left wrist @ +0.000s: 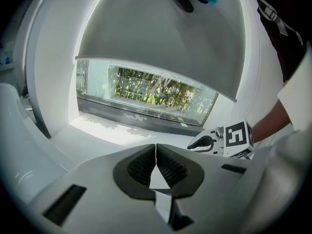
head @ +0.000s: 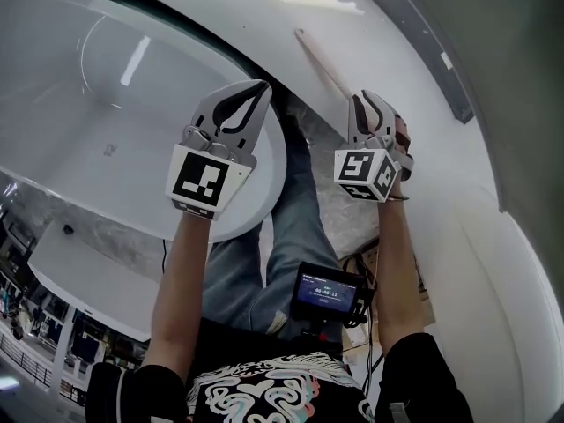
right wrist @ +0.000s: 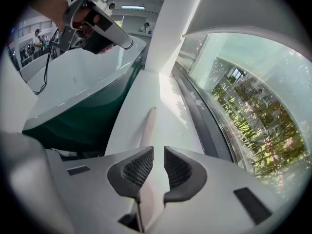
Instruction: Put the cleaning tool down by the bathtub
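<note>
The cleaning tool (head: 322,60) is a long pale stick slanting over the white ledge (head: 388,51) beside the bathtub (head: 79,161); only its handle shows. Its near end meets my right gripper (head: 359,104). In the right gripper view the handle (right wrist: 146,130) runs from the ledge down behind the left pad into the narrow gap of the right gripper (right wrist: 158,165), which looks shut on it. My left gripper (head: 256,91) hovers over the tub's rim, shut and holding nothing, pads touching (left wrist: 156,152). The tub's dark green outer wall (right wrist: 83,116) lies left of the handle.
A large window (right wrist: 243,116) with a dark frame strip (head: 432,51) borders the ledge on its far side. The person's legs in jeans (head: 295,210) stand between the tub and the ledge. A small screen device (head: 326,293) with cables hangs at the waist.
</note>
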